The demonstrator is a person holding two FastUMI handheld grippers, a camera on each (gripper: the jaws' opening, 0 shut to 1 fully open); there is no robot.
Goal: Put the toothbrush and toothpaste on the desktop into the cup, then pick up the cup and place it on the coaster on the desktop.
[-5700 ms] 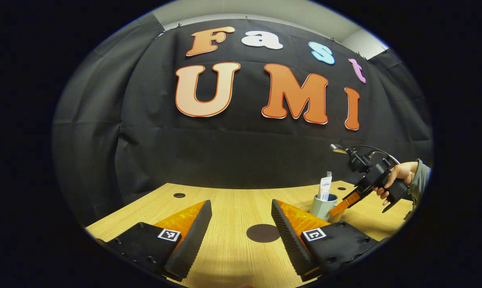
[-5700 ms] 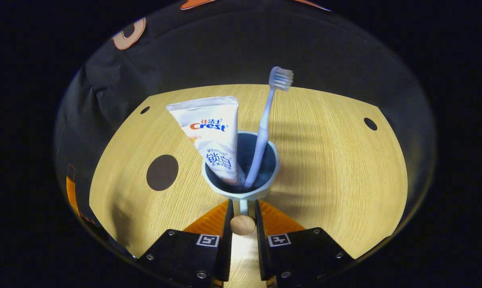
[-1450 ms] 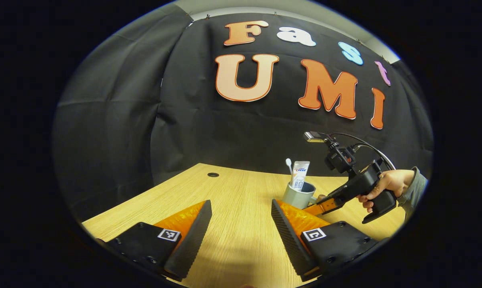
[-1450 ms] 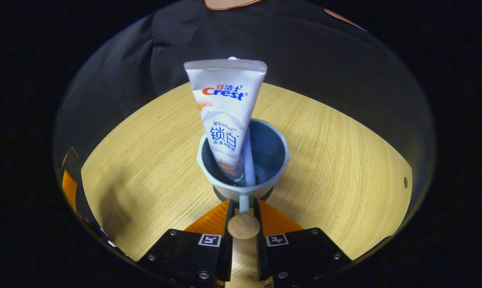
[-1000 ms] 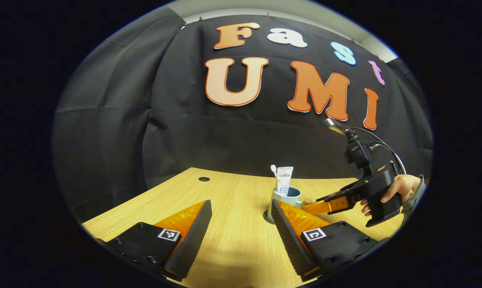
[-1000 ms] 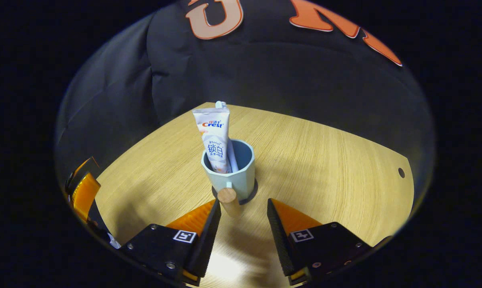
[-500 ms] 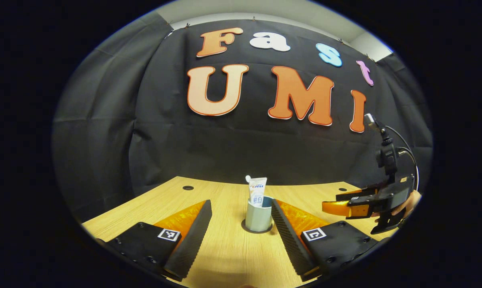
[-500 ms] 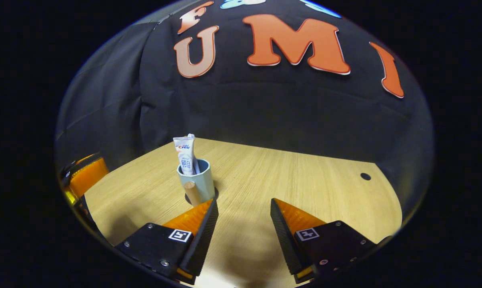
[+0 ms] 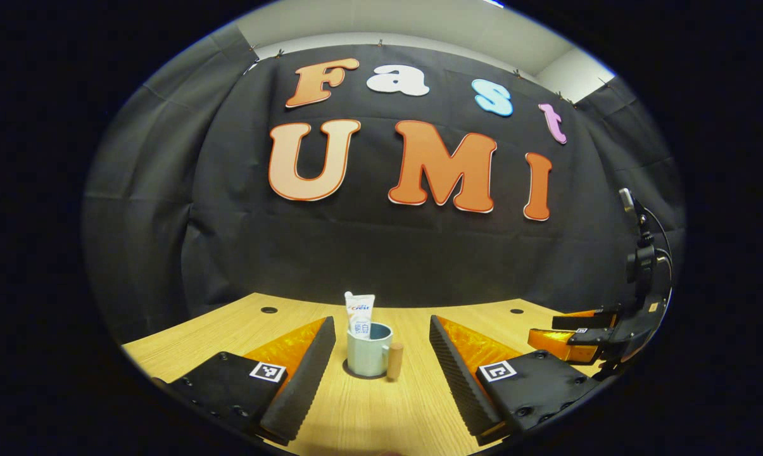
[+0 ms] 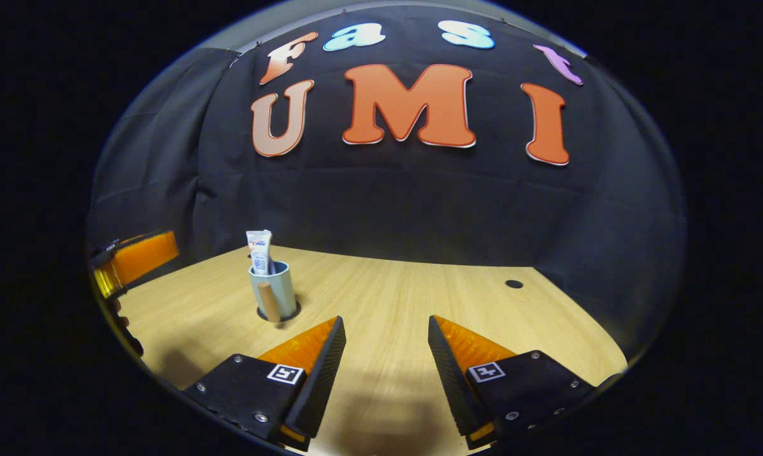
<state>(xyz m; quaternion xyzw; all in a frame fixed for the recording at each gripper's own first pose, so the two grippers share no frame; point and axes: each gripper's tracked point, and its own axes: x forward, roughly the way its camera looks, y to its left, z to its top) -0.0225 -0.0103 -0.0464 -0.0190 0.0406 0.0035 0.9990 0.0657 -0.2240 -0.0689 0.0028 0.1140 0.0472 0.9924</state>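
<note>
Since half a second ago the right gripper (image 10: 381,354) has drawn farther back from the cup (image 10: 275,288), which now sits smaller and ahead to that gripper's left in the right gripper view, well clear of its fingers. Five and a half seconds back those fingers pinched the cup's wooden handle (image 10: 268,303); now they stand wide apart with nothing between them, above bare desk (image 10: 419,291). The cup stands upright on the dark coaster (image 10: 292,313), whose edge peeks out around its base. The toothpaste (image 10: 259,250) stands in the cup, leaning slightly and rising above the rim; the toothbrush is hidden behind the tube in this view. In the left gripper view the left gripper (image 9: 381,361) is spread open and empty, and the cup (image 9: 368,354) stands just ahead of it, framed in the gap between its two fingers but apart from both. The handle (image 9: 394,361) points to that gripper's right. The toothpaste (image 9: 361,315) stands in the cup, with what may be the toothbrush (image 9: 348,296) head showing at its upper left corner. The coaster (image 9: 356,374) shows as a dark rim beneath the cup. Farther right of the left gripper, the right gripper (image 9: 565,329) hangs over the desk's (image 9: 368,411) edge, well apart from the cup.
</note>
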